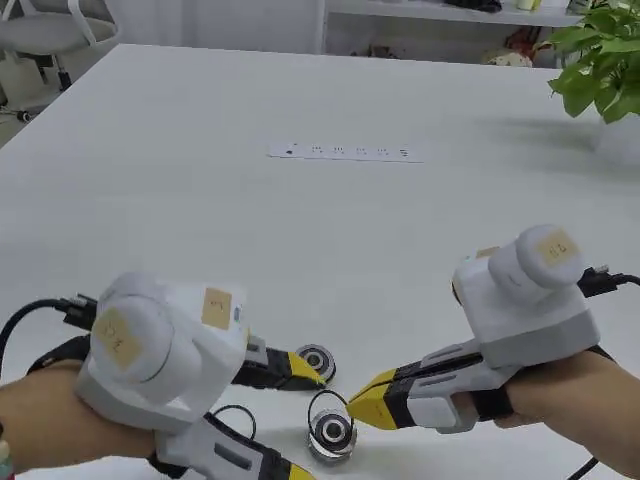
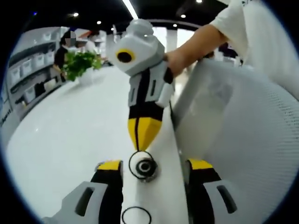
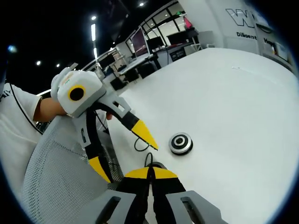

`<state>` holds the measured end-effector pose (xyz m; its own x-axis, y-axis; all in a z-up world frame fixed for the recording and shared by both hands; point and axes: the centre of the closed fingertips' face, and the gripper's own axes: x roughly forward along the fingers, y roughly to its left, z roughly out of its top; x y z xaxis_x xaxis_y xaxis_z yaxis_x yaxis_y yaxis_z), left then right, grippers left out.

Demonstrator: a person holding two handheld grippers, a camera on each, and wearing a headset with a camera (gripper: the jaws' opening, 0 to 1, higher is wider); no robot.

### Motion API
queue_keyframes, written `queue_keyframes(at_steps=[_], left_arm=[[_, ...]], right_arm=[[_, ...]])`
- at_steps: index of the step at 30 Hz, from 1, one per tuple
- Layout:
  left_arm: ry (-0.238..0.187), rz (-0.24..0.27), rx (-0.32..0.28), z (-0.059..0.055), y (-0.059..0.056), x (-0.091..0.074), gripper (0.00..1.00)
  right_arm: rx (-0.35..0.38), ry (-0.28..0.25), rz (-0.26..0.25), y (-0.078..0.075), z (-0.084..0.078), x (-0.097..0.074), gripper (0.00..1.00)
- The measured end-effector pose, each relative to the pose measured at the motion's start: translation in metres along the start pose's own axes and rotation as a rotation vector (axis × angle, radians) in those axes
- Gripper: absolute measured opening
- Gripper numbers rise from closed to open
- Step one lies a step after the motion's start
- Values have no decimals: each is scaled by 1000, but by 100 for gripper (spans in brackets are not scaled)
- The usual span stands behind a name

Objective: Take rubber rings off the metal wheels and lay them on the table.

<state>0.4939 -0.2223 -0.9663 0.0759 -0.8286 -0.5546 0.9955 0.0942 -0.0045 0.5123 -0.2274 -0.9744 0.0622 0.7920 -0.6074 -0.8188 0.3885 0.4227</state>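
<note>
Left gripper (image 2: 155, 164): spread wide, one jaw on either side of a metal wheel (image 2: 144, 167), neither jaw visibly touching it. Right gripper (image 3: 149, 171): pressed together, pointed head-on at the left one, tips nipping the rubber ring (image 2: 130, 163) at the wheel's far side. Ring looped loosely around the wheel, standing clear of its rim. Wheel lying flat, close to the near edge of the tabletop (image 1: 300, 240). Between the left jaws, nearer the person: a loose ring (image 2: 136, 215), flat on the tabletop. Just beyond one left jaw tip, farther from that edge: a second wheel (image 1: 316, 360), also flat. Toward the far edge: a white power strip (image 1: 345, 152). At the far right corner: a green plant (image 1: 600, 60).
</note>
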Motion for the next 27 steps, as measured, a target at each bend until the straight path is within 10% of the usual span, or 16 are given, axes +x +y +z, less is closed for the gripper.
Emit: queue_keyframes(at_steps=[9,27], left_arm=[[2,90,63,10,14,-34,61],[-102,330,-54,15,22,-113,74]], right_arm=[[-14,-11,-34,1,8,-20,0],[-43,-126,-98,18,40,-62,0]])
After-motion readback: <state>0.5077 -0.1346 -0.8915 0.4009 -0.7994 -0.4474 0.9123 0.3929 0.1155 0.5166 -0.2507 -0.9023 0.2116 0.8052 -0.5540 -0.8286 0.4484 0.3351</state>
